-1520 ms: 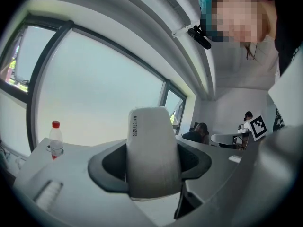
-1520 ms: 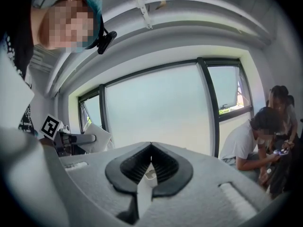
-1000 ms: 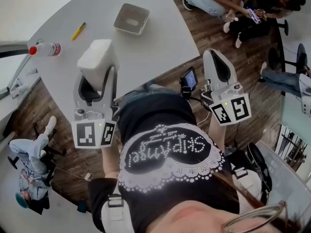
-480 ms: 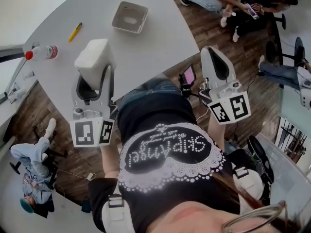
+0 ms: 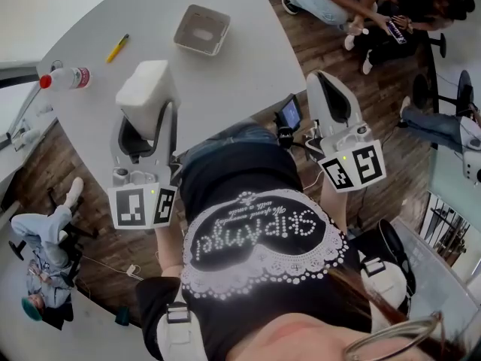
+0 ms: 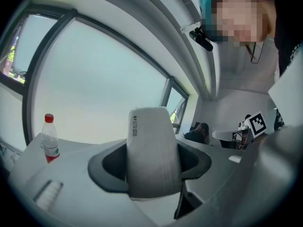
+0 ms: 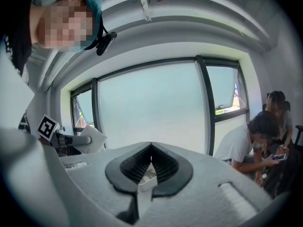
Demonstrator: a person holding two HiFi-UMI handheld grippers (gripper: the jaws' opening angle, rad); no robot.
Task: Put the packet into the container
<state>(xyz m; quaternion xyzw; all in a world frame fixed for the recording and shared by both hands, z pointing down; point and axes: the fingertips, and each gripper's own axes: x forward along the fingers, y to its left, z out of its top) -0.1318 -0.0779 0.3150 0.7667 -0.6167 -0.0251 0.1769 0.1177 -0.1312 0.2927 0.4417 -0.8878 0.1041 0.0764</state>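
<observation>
Head view: a grey table (image 5: 225, 89) fills the upper left, with a square grey container (image 5: 202, 28) near its far edge. The left tongs (image 5: 148, 115) hover over the table nearer the person than the container, pinching a white packet (image 5: 144, 87) that stays well short of it. A yellow pen (image 5: 119, 48) lies left of the container, and a red-capped bottle (image 5: 65, 77) lies further left still. The right tongs (image 5: 328, 85) hang off the table, right of the container and over wood floor.

Left gripper view: the left tongs (image 6: 152, 167) clamp the packet (image 6: 149, 141) upright between dark pads. The bottle (image 6: 49, 138) shows at far left; the container is out of frame.

Right gripper view: the right tongs (image 7: 150, 162) are pressed together at the tips, gripping nothing. The packet (image 7: 93, 138) shows at left, and seated people (image 7: 258, 141) at right.
</observation>
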